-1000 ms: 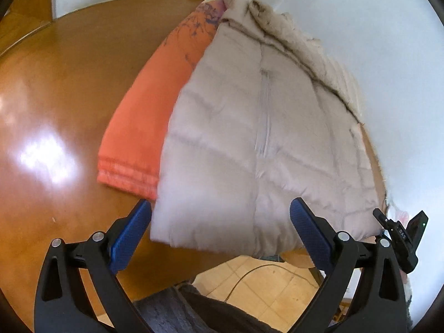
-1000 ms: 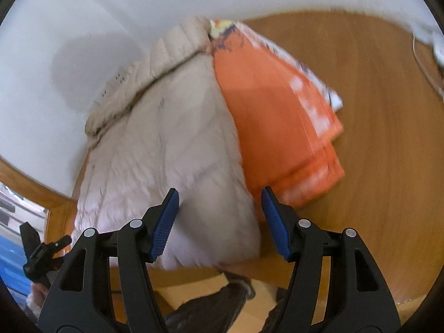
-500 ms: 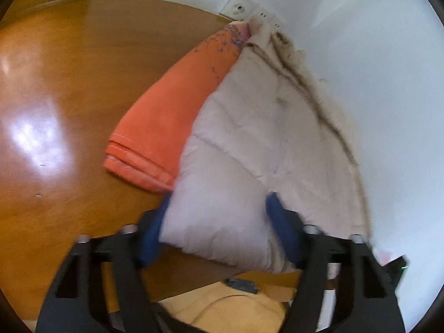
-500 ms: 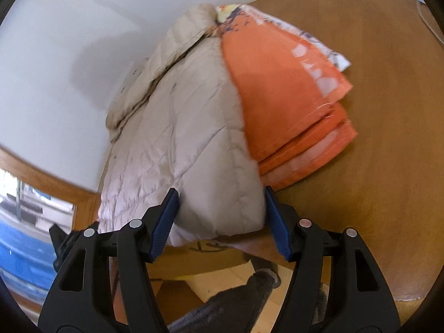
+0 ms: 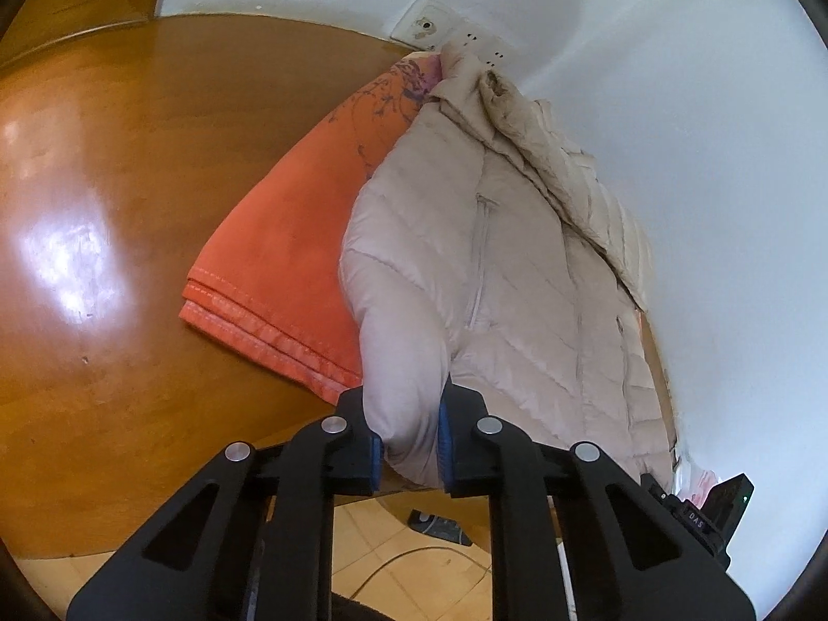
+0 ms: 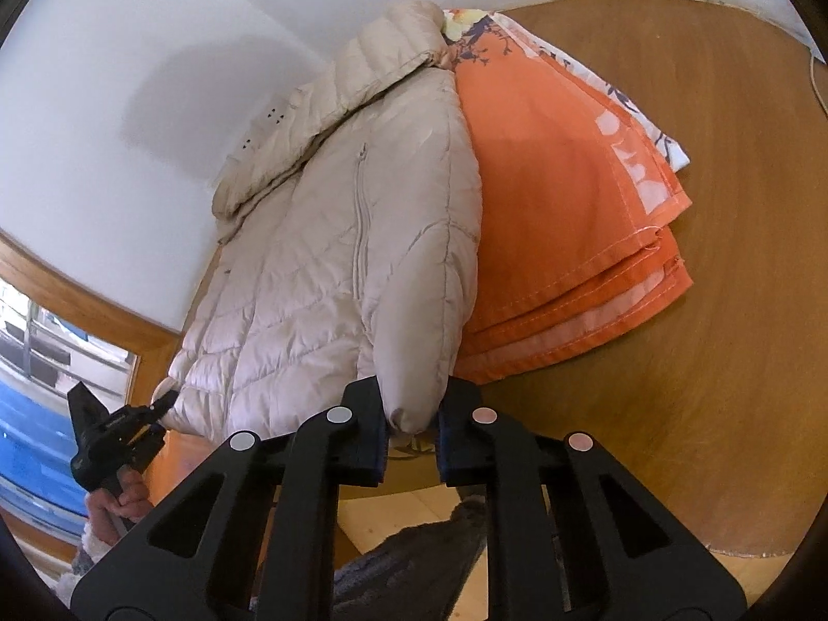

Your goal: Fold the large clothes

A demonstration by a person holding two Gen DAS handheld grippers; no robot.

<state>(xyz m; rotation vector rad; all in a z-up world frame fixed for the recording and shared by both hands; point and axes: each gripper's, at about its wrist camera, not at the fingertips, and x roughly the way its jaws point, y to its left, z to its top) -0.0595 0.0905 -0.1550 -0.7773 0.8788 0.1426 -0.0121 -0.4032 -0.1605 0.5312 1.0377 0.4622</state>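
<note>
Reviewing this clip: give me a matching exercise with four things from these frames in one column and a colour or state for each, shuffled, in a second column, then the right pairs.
Things:
1. puffer jacket
2. folded cloth
3. table
4. left gripper

Colour or state:
A. glossy brown wood
B. orange, stacked in layers
C. shut on the near fabric edge
D. beige, quilted, lying against the white wall

Pairs: 1-D, 2-B, 3-A, 4-C
</note>
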